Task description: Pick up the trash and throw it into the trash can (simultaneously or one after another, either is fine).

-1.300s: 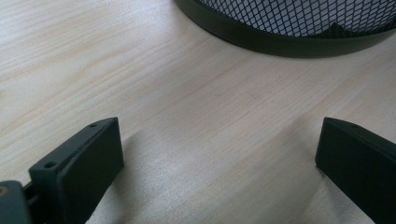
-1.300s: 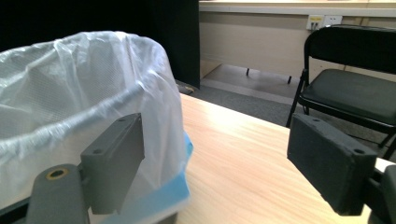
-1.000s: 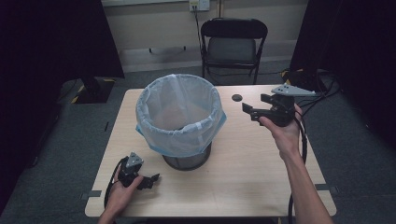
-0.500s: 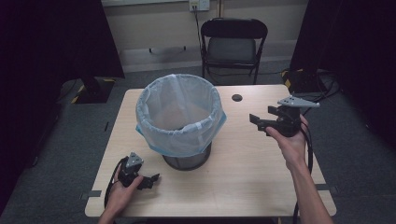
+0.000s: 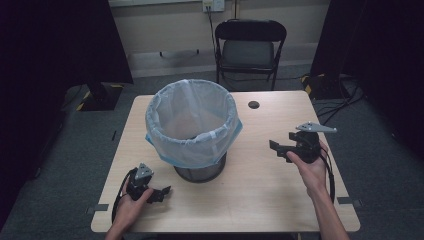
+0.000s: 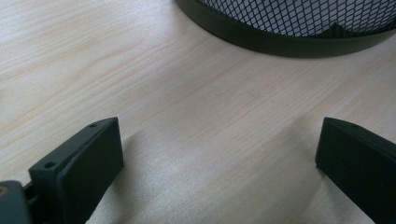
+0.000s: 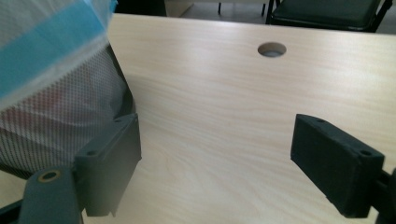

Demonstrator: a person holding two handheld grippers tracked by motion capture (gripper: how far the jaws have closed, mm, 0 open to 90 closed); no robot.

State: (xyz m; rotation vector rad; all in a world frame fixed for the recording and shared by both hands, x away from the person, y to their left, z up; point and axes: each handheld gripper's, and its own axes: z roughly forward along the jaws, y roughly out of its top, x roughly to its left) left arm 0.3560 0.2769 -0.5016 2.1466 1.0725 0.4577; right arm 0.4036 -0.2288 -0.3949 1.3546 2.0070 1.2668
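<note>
1. While both hands rest low on the wooden table [image 5: 260, 200], the mesh waste bin [image 5: 192, 130] stands upright near the table's middle, a little left of centre and toward the far half.
2. Bin is lined with a clear bag [image 5: 190, 112]; bag's blue-edged rim is folded over the top and hangs partway down the outside.
3. Left gripper [image 5: 159, 193] sits at the near left part of the table, held in the left hand [image 5: 131, 205], just beside the bin base on its near-left side, not touching it.
4. Left gripper view: jaws spread wide, bare wood between them, nothing held; black bin base [image 6: 285, 39] with mesh above it lies ahead, near.
5. Right gripper [image 5: 278, 148] is at the right side of the table in the right hand [image 5: 312, 167], jaws pointing left toward the bin, apart from it.
6. Right gripper view: jaws wide apart, nothing between them; bag's blue band [image 7: 46, 51] and mesh sit at left close to one jaw, contact unclear.
7. Round cable hole [image 5: 254, 104] in the tabletop lies beyond the right gripper, right of the bin.
8. Black folding chair [image 5: 250, 47] stands behind the far edge of the table.
</note>
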